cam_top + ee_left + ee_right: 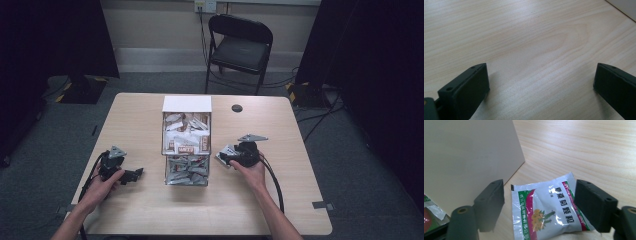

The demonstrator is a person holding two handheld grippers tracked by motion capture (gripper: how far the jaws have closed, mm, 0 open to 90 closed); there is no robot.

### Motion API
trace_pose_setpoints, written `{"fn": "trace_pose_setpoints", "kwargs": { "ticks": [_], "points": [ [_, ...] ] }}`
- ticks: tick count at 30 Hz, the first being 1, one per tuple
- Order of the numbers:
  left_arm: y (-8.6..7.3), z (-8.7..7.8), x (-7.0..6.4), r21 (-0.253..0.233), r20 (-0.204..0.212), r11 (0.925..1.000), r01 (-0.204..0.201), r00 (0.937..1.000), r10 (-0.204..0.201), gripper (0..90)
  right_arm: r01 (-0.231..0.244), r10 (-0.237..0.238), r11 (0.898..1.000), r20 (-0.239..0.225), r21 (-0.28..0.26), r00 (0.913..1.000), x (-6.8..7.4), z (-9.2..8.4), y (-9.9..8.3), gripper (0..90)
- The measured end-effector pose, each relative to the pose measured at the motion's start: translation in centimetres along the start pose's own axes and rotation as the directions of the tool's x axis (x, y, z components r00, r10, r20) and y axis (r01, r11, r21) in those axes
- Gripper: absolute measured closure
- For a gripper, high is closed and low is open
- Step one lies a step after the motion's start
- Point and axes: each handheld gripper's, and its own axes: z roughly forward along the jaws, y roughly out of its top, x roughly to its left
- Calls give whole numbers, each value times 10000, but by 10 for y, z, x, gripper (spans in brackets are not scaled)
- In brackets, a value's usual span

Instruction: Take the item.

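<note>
The pale wooden surface (150, 210) carries a clear, divided box (186, 145) packed with sachets, standing between the two grippers. The right gripper (539, 202) sits just beside the box's wall, its jaws spread apart and released; a white, green and red sachet (546, 212) lies flat on the surface between them, pressed by neither jaw. The left gripper (540, 87) rests well apart from the box, jaws wide over bare wood.

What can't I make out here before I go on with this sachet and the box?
- Sachet: its lower edge is cut off by the right gripper view's bottom edge.
- Box: sachet print inside is too small in the high view.
- Right gripper: pad contact with the sachet is too small there to judge.
</note>
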Motion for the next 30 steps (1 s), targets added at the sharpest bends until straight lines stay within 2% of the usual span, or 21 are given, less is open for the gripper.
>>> {"fn": "trace_pose_setpoints", "kwargs": {
  "ticks": [5,11,15,20,30],
  "points": [
    [0,0,0,1,2,10000,0,10000,0,0,-11,13,9999,122,-140,9999,0,-5,2,195],
    [0,0,0,2,2,10000,-4,10000,4,0,5,-3,10000,423,-54,9991,-1,-11,3,152],
    [0,0,0,1,1,10000,-1,10000,1,0,154,-158,9999,614,70,9980,0,-17,5,152],
    [0,0,0,2,-1,10000,-1,10000,1,0,211,-205,9997,675,-78,9975,0,-28,8,151],
    [0,0,0,2,0,10000,-1,10000,1,0,20,-14,10000,851,-70,9964,-1,-47,7,160]
  ]
}}
